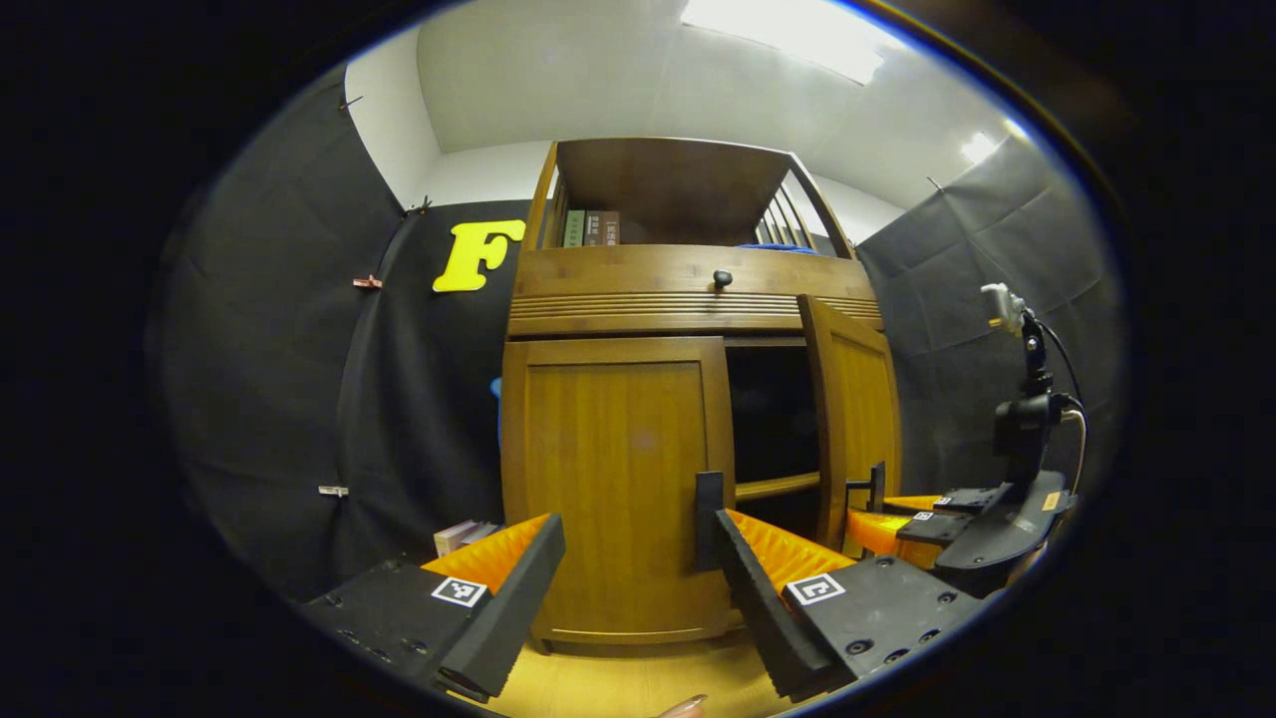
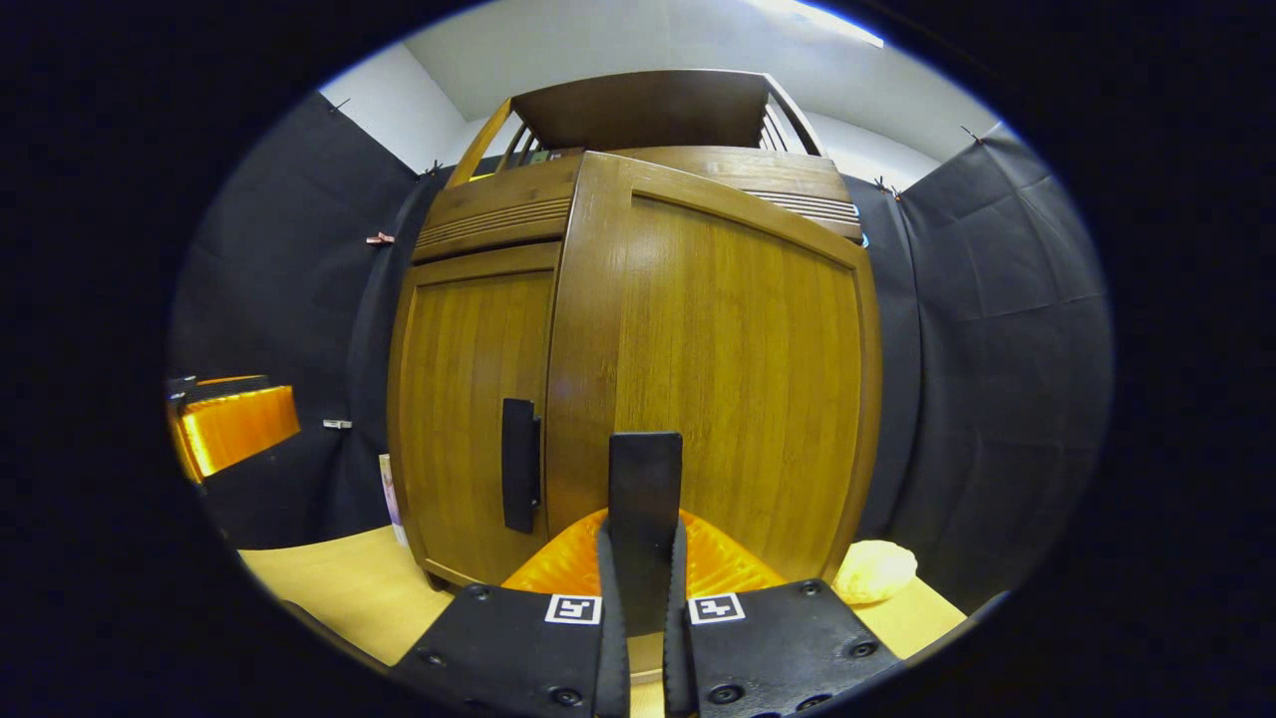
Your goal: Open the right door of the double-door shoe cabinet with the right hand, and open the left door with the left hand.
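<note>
Right door swung out, left door closed.

The right gripper (image 2: pixel 638 598) is clamped on the right door's handle (image 2: pixel 645 499), holding the right door (image 2: pixel 738 369) ajar on the shoe cabinet (image 1: pixel 688 269). The left gripper (image 1: pixel 638 588) hangs with fingers spread, near the closed left door (image 1: pixel 618 469), its handle (image 1: pixel 709 519) between them, untouched.

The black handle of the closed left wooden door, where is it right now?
In the right gripper view, the black handle sits low on the closed left wooden door, beside the open right door's edge.
</note>
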